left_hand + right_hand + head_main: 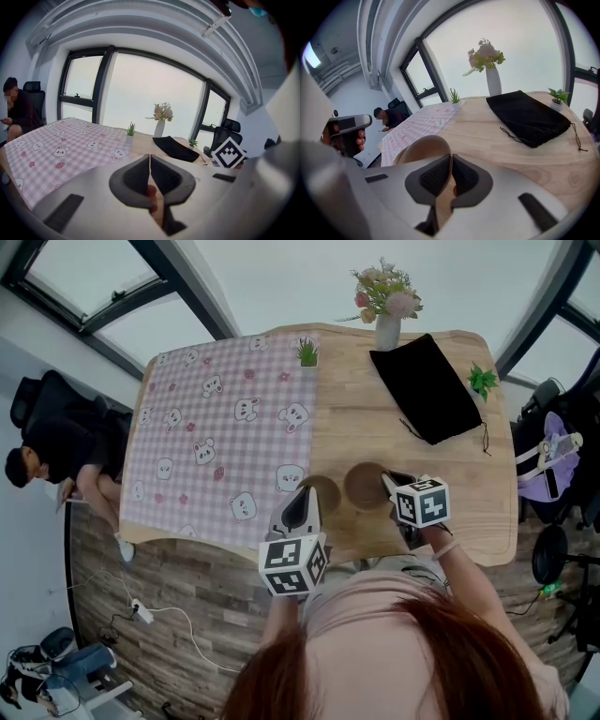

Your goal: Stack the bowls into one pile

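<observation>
Two small tan bowls, the left bowl [328, 491] and the right bowl [366, 486], sit side by side near the front edge of the wooden table [375, 427]. They look light, stiff and smooth, so I judge the thin rim the best place to pinch. The right gripper [450, 161] is held low, its jaws closed on the right bowl's rim, while the left gripper [307, 495] hovers just beside the left bowl, jaws pressed together on nothing visible

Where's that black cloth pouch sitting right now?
In the head view, the black cloth pouch lies on the bare right half of the wooden table, between the white flower vase and a small green plant.
</observation>
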